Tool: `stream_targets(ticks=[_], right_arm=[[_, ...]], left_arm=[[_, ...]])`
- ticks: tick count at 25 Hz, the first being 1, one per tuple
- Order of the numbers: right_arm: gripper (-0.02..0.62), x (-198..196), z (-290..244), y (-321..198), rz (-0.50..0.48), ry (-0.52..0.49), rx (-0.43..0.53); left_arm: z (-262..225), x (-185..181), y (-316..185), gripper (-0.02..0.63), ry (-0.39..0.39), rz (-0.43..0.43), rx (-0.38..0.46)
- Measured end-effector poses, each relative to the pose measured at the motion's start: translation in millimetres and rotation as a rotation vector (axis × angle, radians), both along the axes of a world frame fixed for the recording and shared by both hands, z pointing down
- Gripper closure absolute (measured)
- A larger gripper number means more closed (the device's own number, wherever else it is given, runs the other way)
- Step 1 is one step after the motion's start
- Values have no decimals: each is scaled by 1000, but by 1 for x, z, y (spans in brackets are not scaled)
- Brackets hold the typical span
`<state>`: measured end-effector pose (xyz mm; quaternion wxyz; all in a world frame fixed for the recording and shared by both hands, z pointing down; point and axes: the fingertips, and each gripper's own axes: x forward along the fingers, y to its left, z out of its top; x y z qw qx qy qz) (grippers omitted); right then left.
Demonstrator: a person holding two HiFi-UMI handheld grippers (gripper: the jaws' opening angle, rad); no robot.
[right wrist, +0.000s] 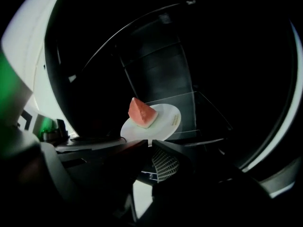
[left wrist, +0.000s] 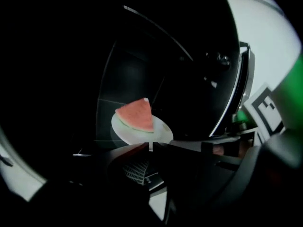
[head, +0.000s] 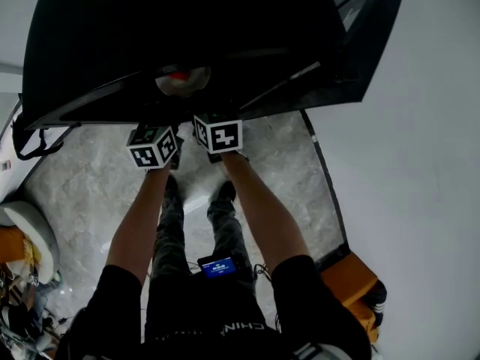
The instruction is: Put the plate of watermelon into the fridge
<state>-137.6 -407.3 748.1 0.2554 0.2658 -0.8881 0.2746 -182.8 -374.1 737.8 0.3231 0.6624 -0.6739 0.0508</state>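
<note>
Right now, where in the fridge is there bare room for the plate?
The glass shelf inside the fridge looks bare behind and beside the plate. Crowded only at the plate's near rim, where left gripper and right gripper pinch it.

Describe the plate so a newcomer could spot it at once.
Look into the dark fridge. Inside, the round white plate is pinched at its near rim by the left gripper and right gripper. Nothing else inside is pale, and it carries a red watermelon wedge.

Grey marble floor (head: pixel 82 193) — lit phone (head: pixel 217 266), orange box (head: pixel 351 280) at right.
</note>
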Motion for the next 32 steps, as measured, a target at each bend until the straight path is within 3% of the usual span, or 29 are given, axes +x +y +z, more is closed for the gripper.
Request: stream_targets(ticks=[12,17,22,25,29,32], right_arm=[[560,-17,2,-26,-5,52,35],[560,-21,4,-33,12,76,18],[560,-17,-2,-24,-17,103,-12],[560,-8,-21,-17,-22,85,6],[575,11,-50,17,-65,43,-50],[580,24,-80,37,-90,6,-78]], left_arm=[[7,-12,-31,589,-152,70,-54],[9,-12,-37,594,-150,130,-80],[-13,-16,-30,594,-179,177,7],[-29,-9,-16,594,-142,212,55],[-61,19,16,594,-65,299,92],[-82,34,36,594,-57,395,94]])
